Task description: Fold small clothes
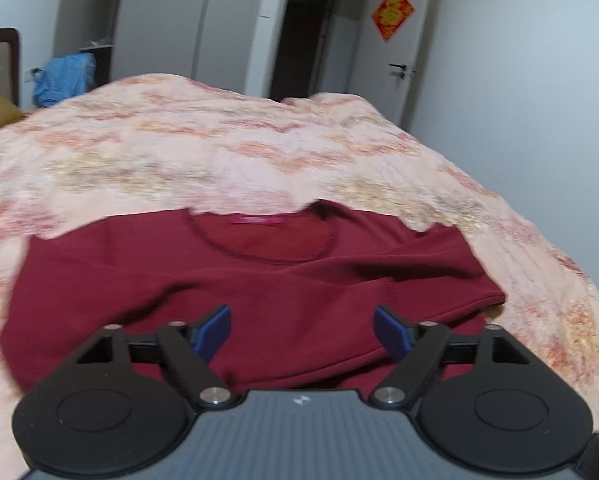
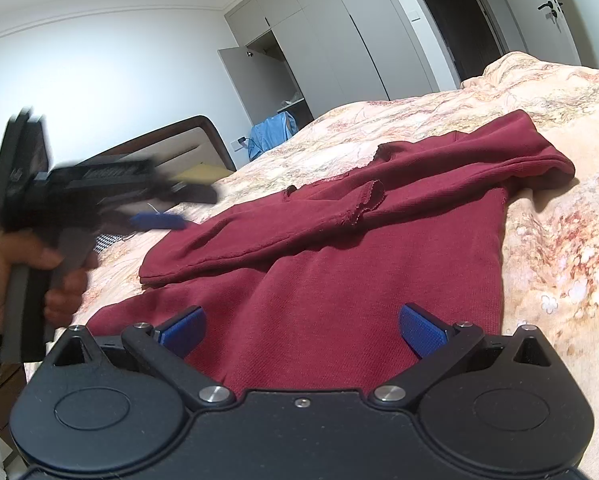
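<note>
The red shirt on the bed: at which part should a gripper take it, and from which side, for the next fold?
Probably the hem corner of the red shirt, nearest the open right gripper. There the cloth lies flat and single on the bedspread, so come low from the hem side. One sleeve is already folded across, thicker to pinch.

The dark red top (image 1: 259, 280) fills the near bed (image 1: 179, 152); far quilt lies bare. The left gripper (image 2: 159, 220) hangs over the top's left edge, crowding that side; right side open.
</note>
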`<state>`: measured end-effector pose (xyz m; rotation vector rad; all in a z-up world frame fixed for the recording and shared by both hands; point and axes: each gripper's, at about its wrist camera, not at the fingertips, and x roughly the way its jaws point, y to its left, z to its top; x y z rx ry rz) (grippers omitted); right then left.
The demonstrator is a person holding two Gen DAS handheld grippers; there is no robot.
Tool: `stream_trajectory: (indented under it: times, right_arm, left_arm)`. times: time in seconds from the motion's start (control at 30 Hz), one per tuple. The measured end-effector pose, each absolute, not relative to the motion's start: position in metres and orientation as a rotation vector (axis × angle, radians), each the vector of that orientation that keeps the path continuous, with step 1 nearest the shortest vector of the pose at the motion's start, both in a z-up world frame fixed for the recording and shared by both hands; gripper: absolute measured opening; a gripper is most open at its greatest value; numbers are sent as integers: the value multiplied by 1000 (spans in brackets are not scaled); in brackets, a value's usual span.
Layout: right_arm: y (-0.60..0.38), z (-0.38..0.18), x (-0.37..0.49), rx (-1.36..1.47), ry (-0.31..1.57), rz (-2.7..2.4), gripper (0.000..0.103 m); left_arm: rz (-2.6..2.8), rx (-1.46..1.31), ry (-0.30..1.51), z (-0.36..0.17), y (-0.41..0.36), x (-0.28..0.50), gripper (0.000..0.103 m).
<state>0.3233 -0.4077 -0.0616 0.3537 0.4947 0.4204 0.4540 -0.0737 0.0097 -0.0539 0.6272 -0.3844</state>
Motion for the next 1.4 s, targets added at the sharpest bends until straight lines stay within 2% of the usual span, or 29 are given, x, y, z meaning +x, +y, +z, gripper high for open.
stream_trajectory:
  times: [0.3, 0.5, 0.6, 0.7, 0.8, 0.9, 0.93, 0.97, 1.0, 1.03, 1.07, 1.2, 1.3, 1.4]
  right_arm:
    - [-408, -62, 323, 350, 497, 418, 103]
    - [-406, -60, 320, 357, 482, 406, 103]
    - [-412, -51, 321, 385, 471, 369, 102]
    - [-417, -36, 334, 401, 453, 345, 102]
    - [-413, -19, 355, 378, 421, 377, 95]
    - [-403, -8, 385, 373, 409, 463, 93]
    - [-398, -7, 396, 365, 413, 484, 92]
    - [-393, -7, 405, 354, 421, 486, 90]
    - [-389, -8, 415, 346, 433, 482, 89]
    - [-384, -11, 425, 349, 451, 483, 87]
    - [-382, -14, 433, 359, 472, 486, 84]
    - [-371, -28, 449, 357, 555, 452, 74]
    - [-368, -43, 452, 375, 594, 427, 67]
    - [-371, -45, 450, 391, 586, 423, 66]
  left_arm:
    - [-82, -102, 631, 2, 53, 433, 87]
    - [-46, -114, 616, -10, 99, 443, 87]
    - [-101, -76, 605, -15, 104, 454, 81]
    - [-154, -90, 613, -22, 107, 467, 72]
    - [-193, -148, 617, -27, 113, 477, 69]
    - [-203, -174, 627, -31, 117, 484, 64]
    - [-199, -184, 638, -33, 118, 486, 54]
    - [-190, -198, 657, -34, 119, 487, 39]
    - [-182, -220, 679, -35, 120, 489, 31]
    - [-173, -240, 698, -35, 120, 490, 18]
    - [-163, -251, 702, -34, 119, 489, 12]
    - [-112, -340, 671, -21, 120, 476, 8]
    - [-48, -437, 737, -27, 129, 478, 8]
    - [-28, -482, 750, -37, 135, 482, 8]
